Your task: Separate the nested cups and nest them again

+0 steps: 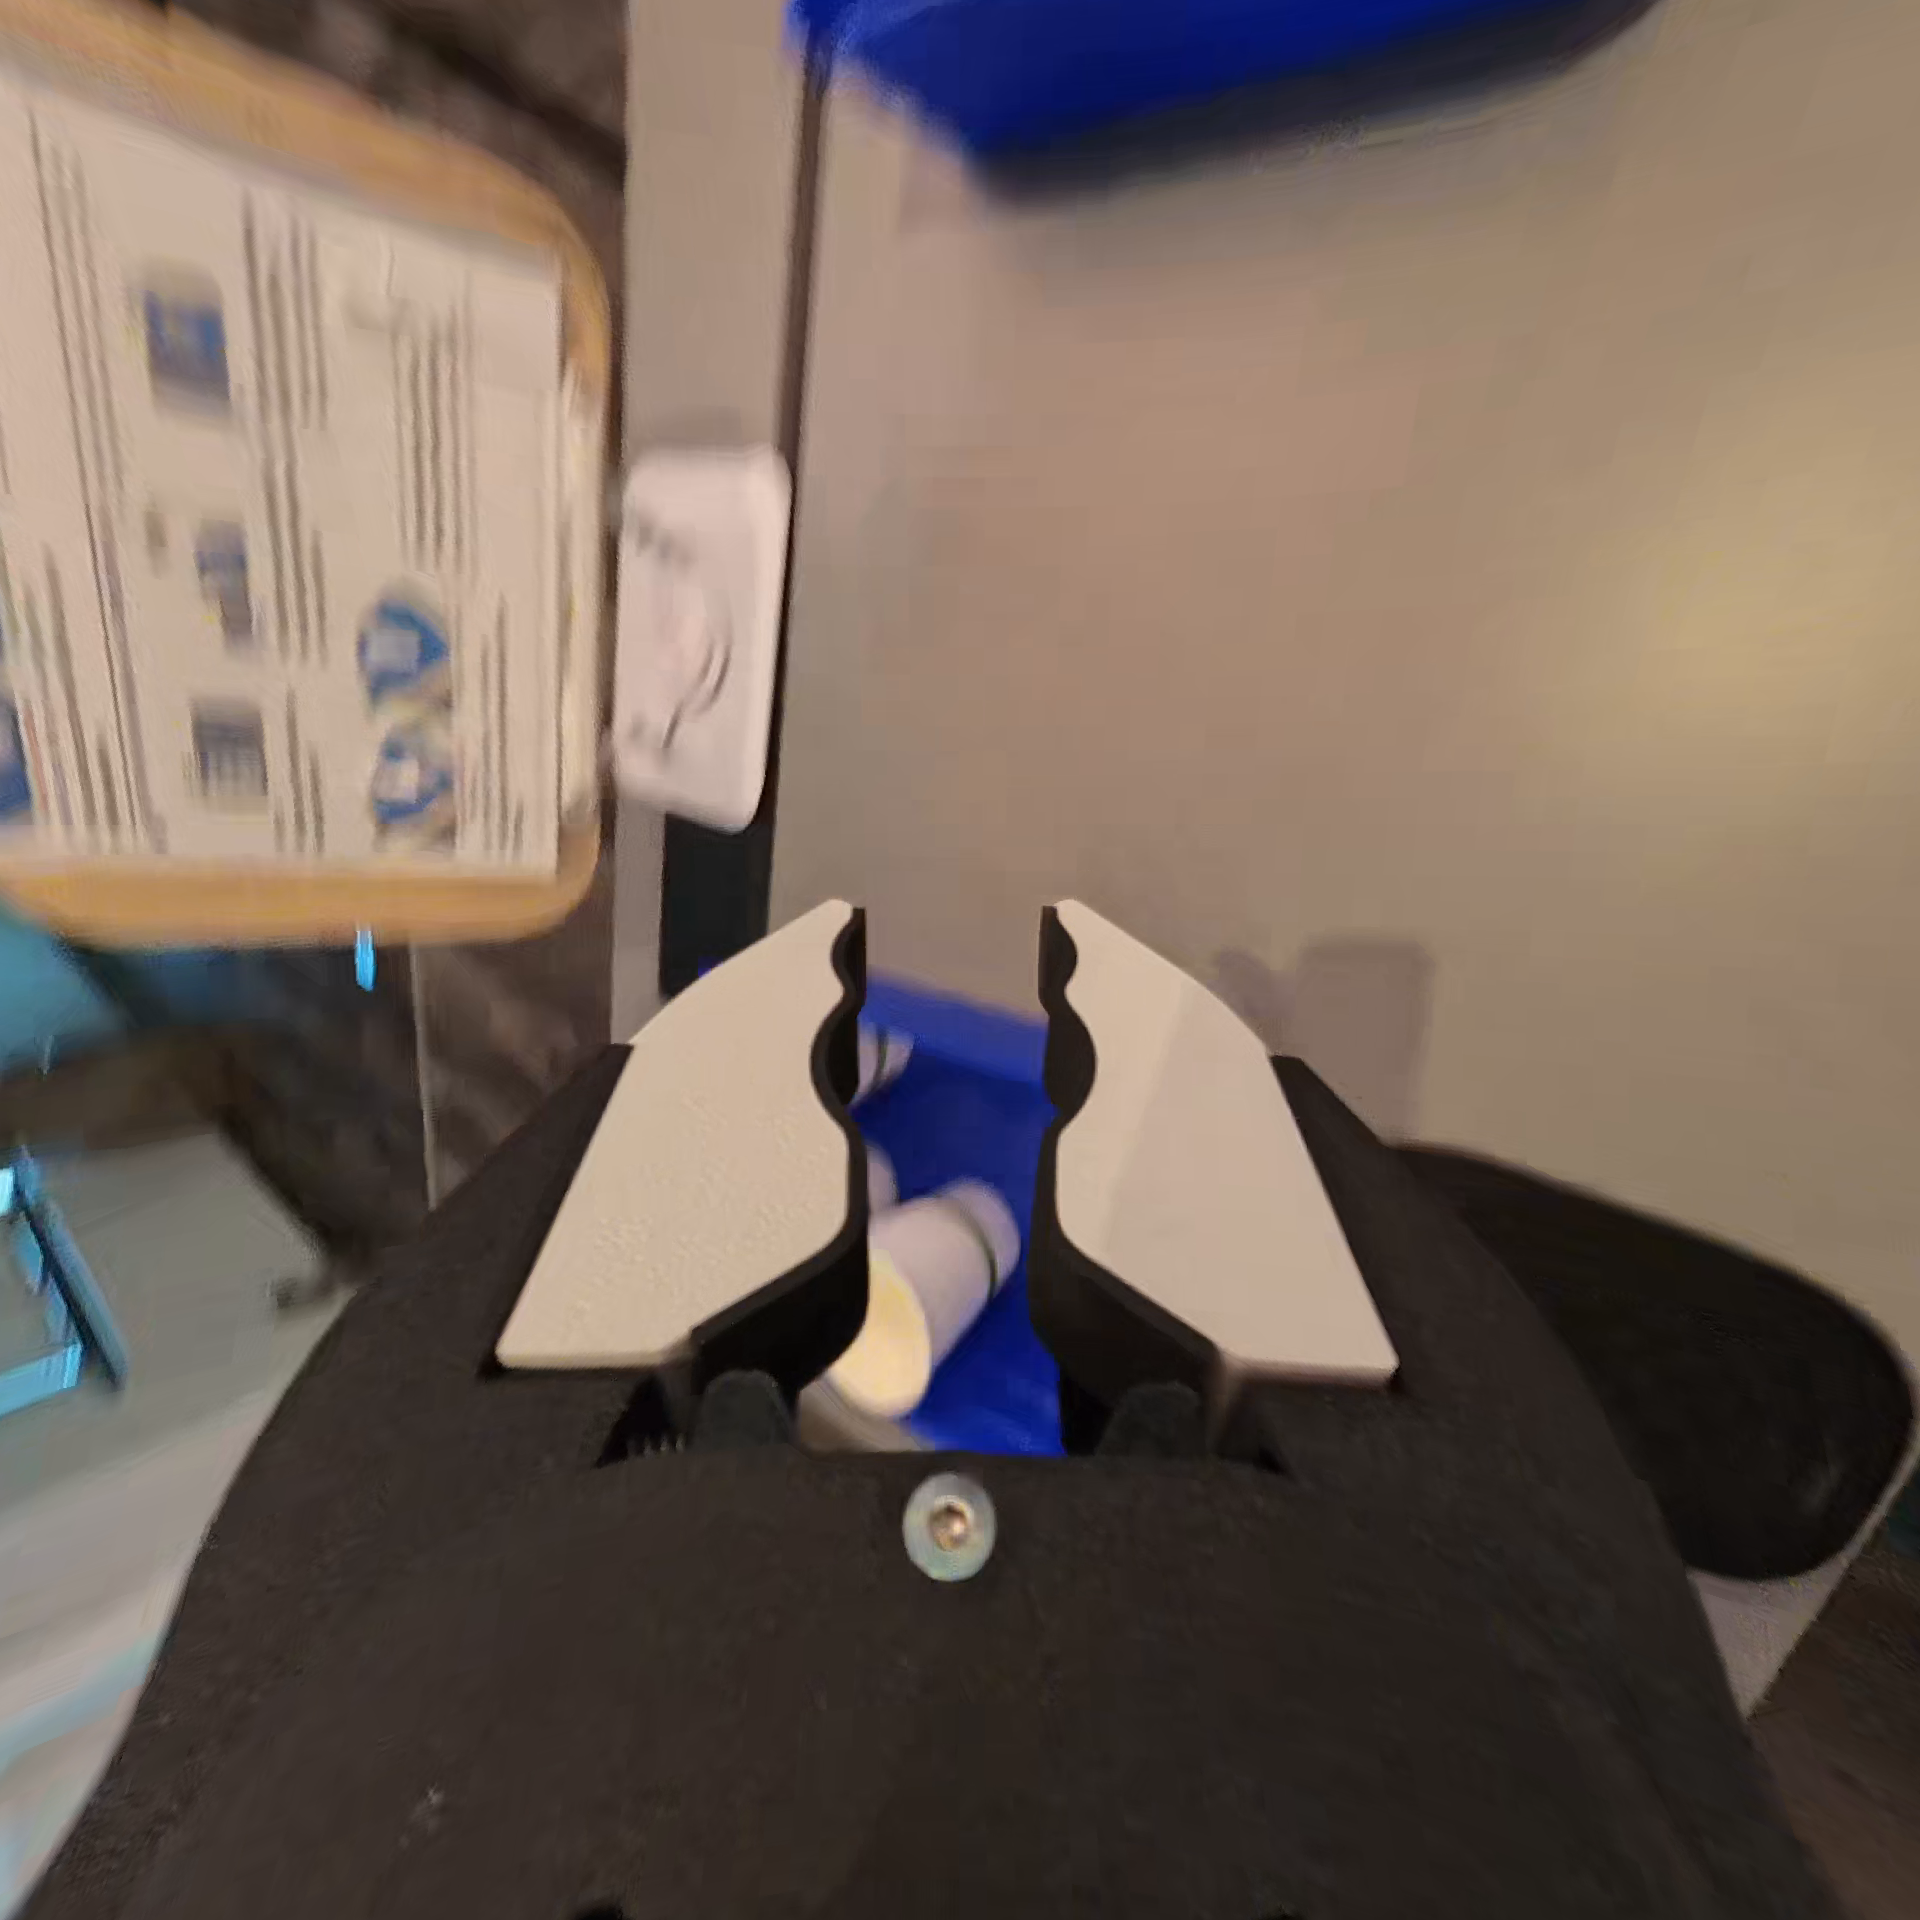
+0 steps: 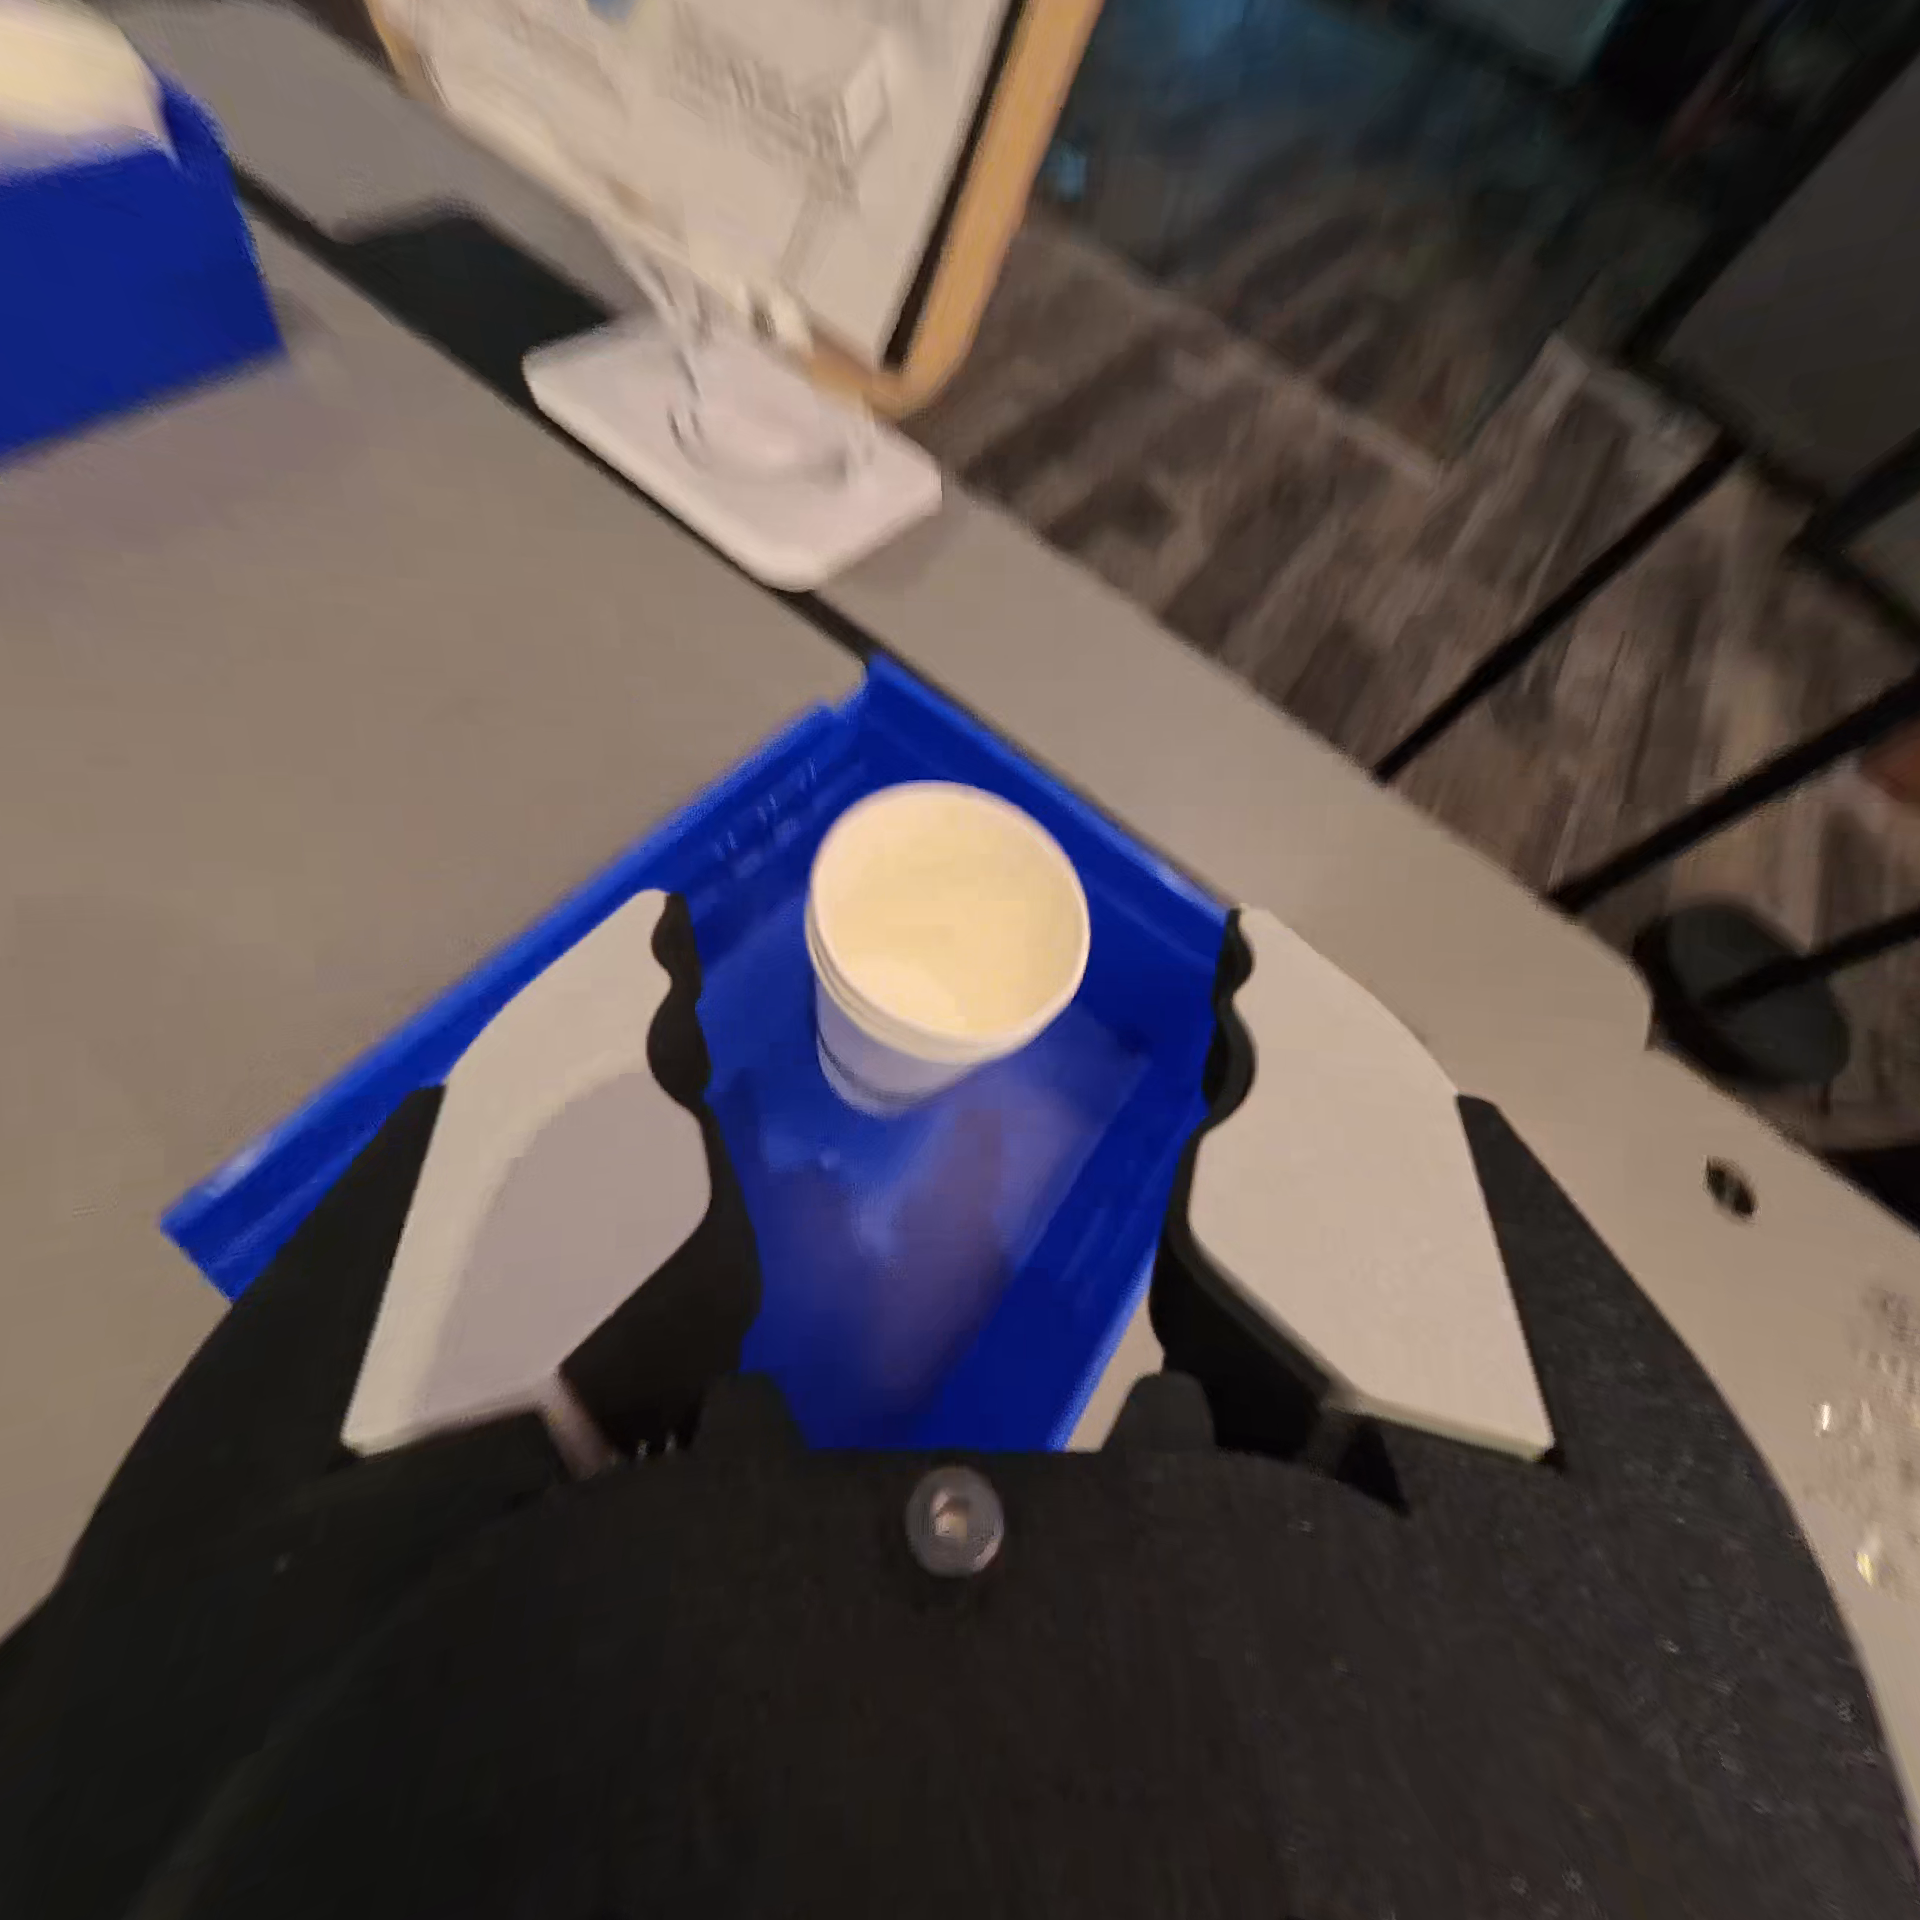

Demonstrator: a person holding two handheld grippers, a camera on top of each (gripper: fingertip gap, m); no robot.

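In the left wrist view, the left hand-held gripper (image 1: 951, 935) is spread with nothing between its fingers, above a blue bin (image 1: 945, 1132) where white paper cups (image 1: 935, 1278) lie on their sides; behind are a grey table (image 1: 1351, 623), a wood-framed sign (image 1: 291, 520) and a white square base (image 1: 701, 634). In the right wrist view, the right hand-held gripper (image 2: 951, 935) is spread wide and empty above the blue bin (image 2: 727, 862) at the edge of the grey table (image 2: 364, 727), with the nested cups (image 2: 940, 935) mouth-up inside, and dark marbled floor (image 2: 1299, 468) beyond.
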